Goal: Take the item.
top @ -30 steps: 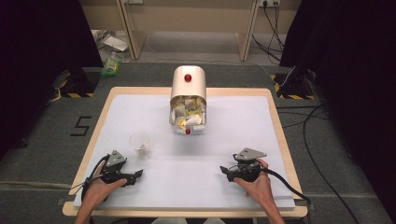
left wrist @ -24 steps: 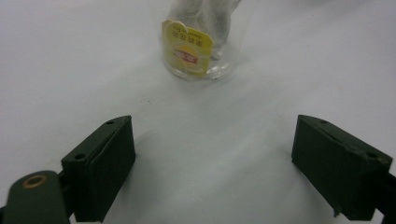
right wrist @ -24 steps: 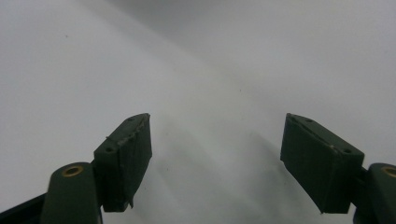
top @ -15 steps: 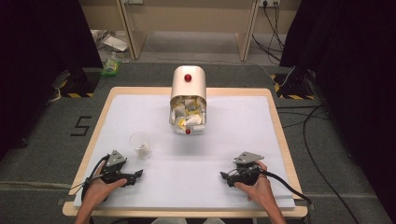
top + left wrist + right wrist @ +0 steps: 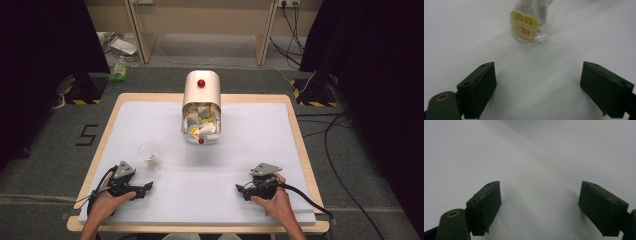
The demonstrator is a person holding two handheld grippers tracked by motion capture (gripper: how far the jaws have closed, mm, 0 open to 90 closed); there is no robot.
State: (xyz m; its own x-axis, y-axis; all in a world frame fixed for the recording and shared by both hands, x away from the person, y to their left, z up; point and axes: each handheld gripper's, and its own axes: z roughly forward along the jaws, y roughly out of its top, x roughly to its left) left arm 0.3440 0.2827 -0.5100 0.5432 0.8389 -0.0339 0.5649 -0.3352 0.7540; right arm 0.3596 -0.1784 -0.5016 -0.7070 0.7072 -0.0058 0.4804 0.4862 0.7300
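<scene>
We see the left claw [image 5: 146,188] resting released on the white counter [image 5: 210,170], jaws spread wide with nothing between them. At its 12 o'clock, near but apart, stands a clear glass cup [image 5: 532,25] holding a tea bag with a yellow tag [image 5: 524,25]. The right claw [image 5: 241,190] also lies released on bare counter. A cream canister [image 5: 201,105] of tea bags lies at the counter's 12 o'clock.

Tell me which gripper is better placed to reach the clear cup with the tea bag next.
Probably the left gripper. Its jaws stand open and the clear cup with the yellow-tagged tea bag lies straight ahead of them. The right gripper, also open, rests at the far side of the table, facing bare surface.
</scene>
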